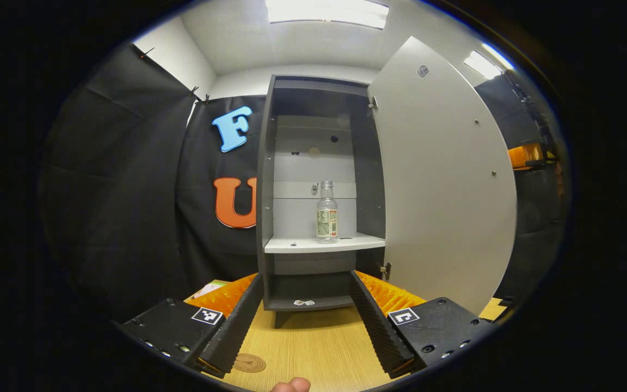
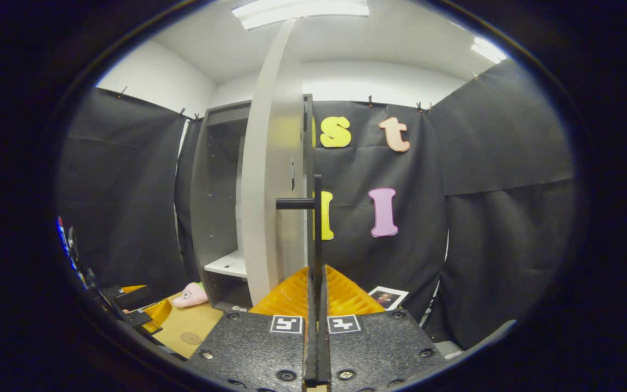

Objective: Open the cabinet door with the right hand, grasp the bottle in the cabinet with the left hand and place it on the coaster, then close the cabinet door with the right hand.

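The grey cabinet (image 1: 265,179) stands open, its door (image 1: 444,179) swung out to the right. A clear bottle (image 1: 326,212) with a label stands upright on the white middle shelf (image 1: 297,243). My left gripper (image 1: 307,277) is open in front of the cabinet, short of the bottle and lower than its shelf. A round brown coaster (image 1: 249,362) lies on the wooden table (image 1: 319,343) between the fingers. In the right gripper view the door (image 2: 270,190) is edge-on, and my right gripper (image 2: 317,275) is shut on its black bar handle (image 2: 317,218).
A pink plush toy (image 2: 191,295) lies on the table left of the cabinet base, with the coaster (image 2: 190,338) nearer. The other gripper (image 2: 136,305) shows at lower left. A printed card (image 2: 387,298) lies right of the door. Black cloth walls close in all around.
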A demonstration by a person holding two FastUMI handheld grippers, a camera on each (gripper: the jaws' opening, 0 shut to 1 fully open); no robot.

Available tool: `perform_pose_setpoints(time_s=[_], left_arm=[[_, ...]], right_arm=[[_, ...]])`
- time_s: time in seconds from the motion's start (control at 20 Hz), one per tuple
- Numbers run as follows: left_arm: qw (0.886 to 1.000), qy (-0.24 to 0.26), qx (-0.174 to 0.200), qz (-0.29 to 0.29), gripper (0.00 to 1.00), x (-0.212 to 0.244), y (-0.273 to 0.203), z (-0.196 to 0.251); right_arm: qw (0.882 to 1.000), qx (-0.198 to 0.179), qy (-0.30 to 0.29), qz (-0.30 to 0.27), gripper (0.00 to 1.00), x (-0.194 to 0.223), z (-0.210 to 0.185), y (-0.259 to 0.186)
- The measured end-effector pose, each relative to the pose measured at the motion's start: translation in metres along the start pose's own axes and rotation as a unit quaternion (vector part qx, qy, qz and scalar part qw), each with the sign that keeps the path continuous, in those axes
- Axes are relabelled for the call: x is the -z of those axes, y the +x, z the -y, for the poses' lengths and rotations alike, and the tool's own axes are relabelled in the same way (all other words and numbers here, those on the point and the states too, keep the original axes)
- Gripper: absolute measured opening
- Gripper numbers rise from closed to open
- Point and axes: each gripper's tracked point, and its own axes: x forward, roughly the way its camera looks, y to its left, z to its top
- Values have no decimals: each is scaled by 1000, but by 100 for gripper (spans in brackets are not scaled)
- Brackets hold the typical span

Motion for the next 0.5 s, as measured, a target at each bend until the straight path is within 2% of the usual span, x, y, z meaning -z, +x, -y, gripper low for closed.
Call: perform_pose_setpoints(time_s=[0.2,0.4,0.5], left_arm=[[1000,-1,0,2,94,1,4,7],[1000,0,5,0,94,1,7,18],[1000,-1,9,1,94,0,8,24]], right_arm=[[1000,-14,6,8,4,11,9,-29],[1000,1,20,-4,4,31,32,-38],[999,-6,40,4,4,34,32,-37]])
